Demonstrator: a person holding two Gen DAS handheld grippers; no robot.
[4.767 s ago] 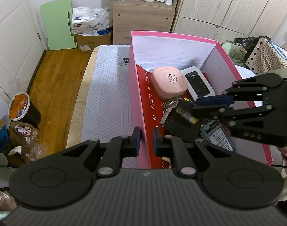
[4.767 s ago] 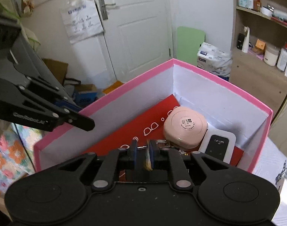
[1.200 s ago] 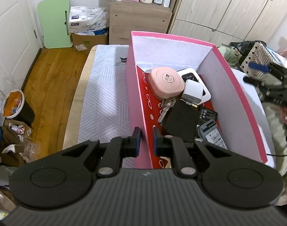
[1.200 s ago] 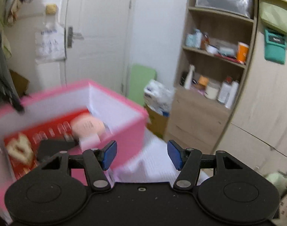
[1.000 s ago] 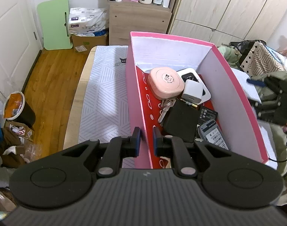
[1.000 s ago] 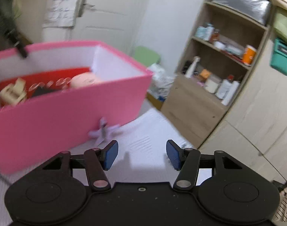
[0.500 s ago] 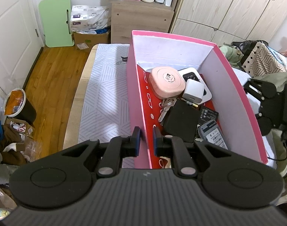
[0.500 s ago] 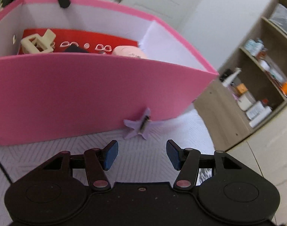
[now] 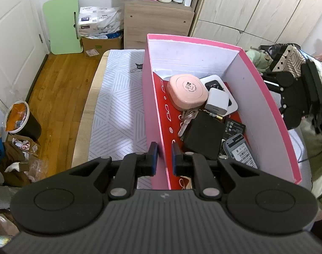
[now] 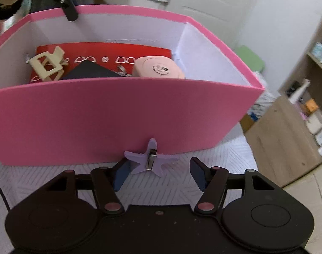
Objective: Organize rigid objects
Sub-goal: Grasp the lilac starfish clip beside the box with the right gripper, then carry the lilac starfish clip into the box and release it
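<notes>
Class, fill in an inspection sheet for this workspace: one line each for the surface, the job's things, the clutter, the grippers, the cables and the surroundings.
Surface: table under a white, line-patterned cloth.
Job's things: pink box holding a pink round case, white charger, keys, black wallet and cream hair claw; purple starfish clip lies outside, against the box wall.
Clutter: nothing seen on the table besides these.
Grippers: left gripper shut on the box's wall; right gripper opening, empty, the clip just ahead between its fingers.
Cables: black cable beside the box.
Surroundings: wooden floor, white door, shelf unit, wardrobe.
</notes>
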